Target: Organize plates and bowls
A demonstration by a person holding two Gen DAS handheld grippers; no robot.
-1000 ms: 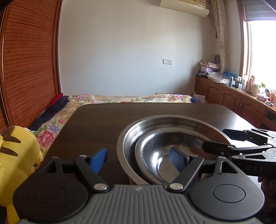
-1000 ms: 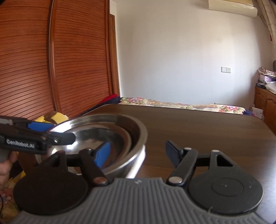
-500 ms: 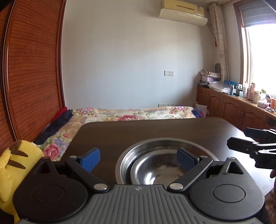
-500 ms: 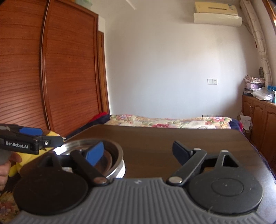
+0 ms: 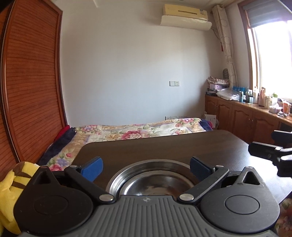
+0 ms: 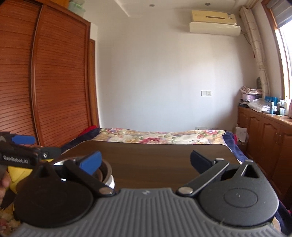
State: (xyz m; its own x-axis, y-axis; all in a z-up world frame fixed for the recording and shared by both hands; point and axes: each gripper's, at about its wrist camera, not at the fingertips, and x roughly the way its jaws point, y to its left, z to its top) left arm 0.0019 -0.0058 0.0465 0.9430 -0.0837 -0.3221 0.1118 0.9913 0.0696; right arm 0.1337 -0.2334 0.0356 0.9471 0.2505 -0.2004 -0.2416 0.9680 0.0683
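Low in the left wrist view, left gripper (image 5: 146, 168) wide apart, blue pads (image 5: 92, 168) spread to either side, clamped on nothing. Just behind its grey body, nested steel bowls (image 5: 155, 182) at bottom centre, smaller one inside the larger, resting on the dark table (image 5: 164, 145); now partly cut off by the gripper body, where a second ago nearly the whole rim showed. No longer reaching into the bowl with the right pad as earlier, now pulled back and raised, more wall and ceiling in frame.

At the right edge of that view, right gripper (image 5: 272, 155) clear of the bowls, whereas a second ago lying across their rim. In the right wrist view, right gripper (image 6: 146, 164) equally wide apart and empty; bowls (image 6: 104, 168) pushed to lower left, half hidden behind the left blue pad (image 6: 90, 162), smaller in frame than before.

Left of the table, a yellow plush toy (image 5: 11, 191). Beyond the table, a floral bedspread (image 5: 136, 131). Farther back, a wooden wardrobe (image 6: 45, 82) at left, an air conditioner (image 5: 186, 16) at upper right.
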